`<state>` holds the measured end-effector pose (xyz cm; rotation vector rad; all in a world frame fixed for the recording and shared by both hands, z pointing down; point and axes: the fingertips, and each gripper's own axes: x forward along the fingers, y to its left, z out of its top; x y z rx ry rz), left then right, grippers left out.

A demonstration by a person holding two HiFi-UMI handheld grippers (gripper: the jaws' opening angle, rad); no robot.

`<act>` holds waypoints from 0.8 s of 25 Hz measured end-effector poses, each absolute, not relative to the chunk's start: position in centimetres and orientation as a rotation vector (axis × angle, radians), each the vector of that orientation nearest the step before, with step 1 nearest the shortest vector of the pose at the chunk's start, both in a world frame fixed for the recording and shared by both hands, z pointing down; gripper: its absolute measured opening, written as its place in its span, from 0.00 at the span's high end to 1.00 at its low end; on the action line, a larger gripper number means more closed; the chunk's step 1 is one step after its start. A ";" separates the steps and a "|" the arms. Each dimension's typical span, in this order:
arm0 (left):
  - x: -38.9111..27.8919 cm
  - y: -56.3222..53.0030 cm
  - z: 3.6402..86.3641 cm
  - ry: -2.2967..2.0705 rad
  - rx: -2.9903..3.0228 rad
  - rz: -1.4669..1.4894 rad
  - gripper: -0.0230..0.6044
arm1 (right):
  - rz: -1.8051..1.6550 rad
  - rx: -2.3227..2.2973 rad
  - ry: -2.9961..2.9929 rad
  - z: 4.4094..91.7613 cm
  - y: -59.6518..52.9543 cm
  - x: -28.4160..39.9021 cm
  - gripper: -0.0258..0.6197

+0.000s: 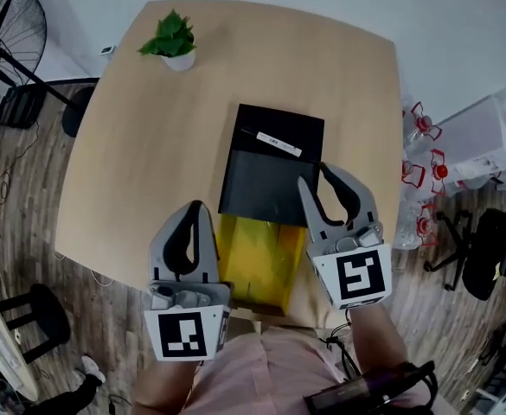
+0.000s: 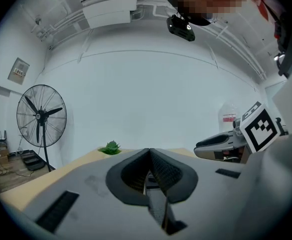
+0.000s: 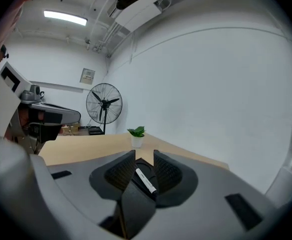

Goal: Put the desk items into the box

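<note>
Head view: tabletop (image 1: pixel 149 162) carries a black case (image 1: pixel 265 184) at centre, with a yellow box (image 1: pixel 257 266) touching its near edge. A white pen (image 1: pixel 278 143) lies slantwise on the far part of the case. A plant (image 1: pixel 173 40) stands at the far left corner and a fan (image 1: pixel 6 50) on the floor to the left.

Left gripper (image 1: pixel 196 207) is over the near tabletop, just left of the yellow box. Left gripper view: fingers (image 2: pixel 136 171) are together at the tips with nothing between them, aimed toward the plant (image 2: pixel 111 147).

Right gripper (image 1: pixel 317 175) is over the case's right edge, near the pen but not touching it. Right gripper view: fingers (image 3: pixel 116 176) stand a narrow gap apart, holding nothing. The pen (image 3: pixel 146 180) shows through the gap, lying on the case beyond, with the plant (image 3: pixel 137 133) farther back.
</note>
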<state>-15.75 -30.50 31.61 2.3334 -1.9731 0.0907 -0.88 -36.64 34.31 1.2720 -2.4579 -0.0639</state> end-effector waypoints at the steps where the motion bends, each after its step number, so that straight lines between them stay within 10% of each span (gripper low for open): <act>1: -15.8 -31.1 32.2 -1.970 2.321 0.103 0.95 | -0.056 1.251 -2.452 35.2 -37.3 -0.9 0.78; 20: -17.0 -36.2 42.3 -1.933 2.125 0.287 0.95 | -0.046 0.851 -2.314 48.4 -43.8 -2.2 0.77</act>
